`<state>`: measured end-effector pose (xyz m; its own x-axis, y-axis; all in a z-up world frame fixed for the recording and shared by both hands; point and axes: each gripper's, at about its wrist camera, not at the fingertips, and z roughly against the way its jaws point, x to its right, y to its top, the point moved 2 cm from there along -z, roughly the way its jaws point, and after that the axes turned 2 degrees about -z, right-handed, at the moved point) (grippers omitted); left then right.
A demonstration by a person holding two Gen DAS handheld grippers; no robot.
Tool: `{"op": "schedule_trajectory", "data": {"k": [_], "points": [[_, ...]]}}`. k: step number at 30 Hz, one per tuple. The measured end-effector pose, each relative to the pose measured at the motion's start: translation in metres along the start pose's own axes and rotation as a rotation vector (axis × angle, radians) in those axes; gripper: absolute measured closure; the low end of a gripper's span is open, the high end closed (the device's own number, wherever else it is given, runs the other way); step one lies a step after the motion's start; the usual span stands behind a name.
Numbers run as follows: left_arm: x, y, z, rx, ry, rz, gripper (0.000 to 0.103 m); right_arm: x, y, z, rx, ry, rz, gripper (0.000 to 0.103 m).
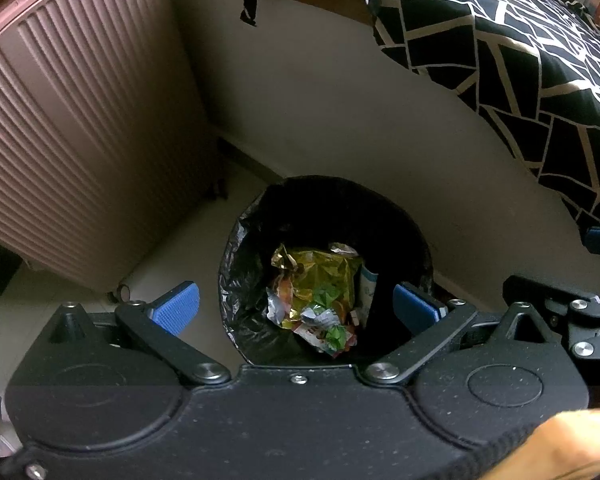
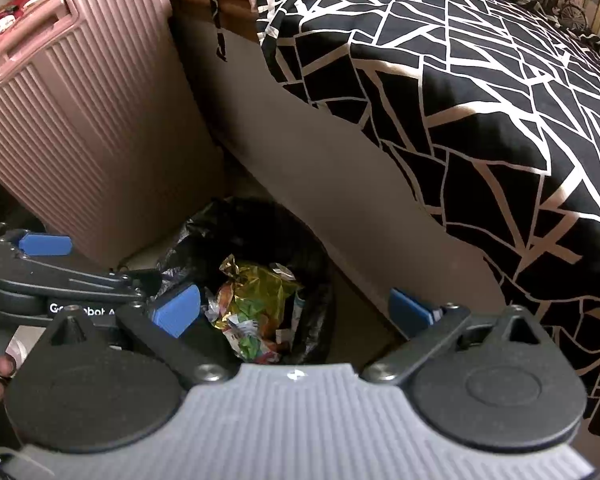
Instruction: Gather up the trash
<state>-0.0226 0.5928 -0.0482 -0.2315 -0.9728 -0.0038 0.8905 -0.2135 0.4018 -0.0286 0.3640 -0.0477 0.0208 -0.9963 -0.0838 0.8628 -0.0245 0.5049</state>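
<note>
A round bin lined with a black bag [image 1: 240,280] [image 2: 312,256] stands on the floor against the bed's side panel. Crumpled gold and green wrappers [image 1: 320,296] [image 2: 252,300] lie inside it. My left gripper [image 1: 296,312] hovers above the bin, open and empty, with blue pads [image 1: 176,308] on both sides of the opening. My right gripper [image 2: 292,312] is also open and empty, just right of the left one and above the bin's near edge. The left gripper [image 2: 44,245] shows at the left edge of the right wrist view.
A ribbed pink suitcase [image 1: 80,140] [image 2: 92,128] stands left of the bin. The bed with a black-and-white patterned cover [image 1: 520,60] [image 2: 480,100] rises on the right above its beige side panel [image 1: 340,112]. A hand [image 1: 560,444] holds the left gripper.
</note>
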Motion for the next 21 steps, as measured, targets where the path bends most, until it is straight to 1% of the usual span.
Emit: {"op": "schedule_trajectory", "data": {"k": [21], "points": [[0.0004, 0.0027, -0.0021, -0.001, -0.012, -0.011, 0.0, -0.0017, 0.0023, -0.0009, -0.006, 0.003, 0.013, 0.0]]}}
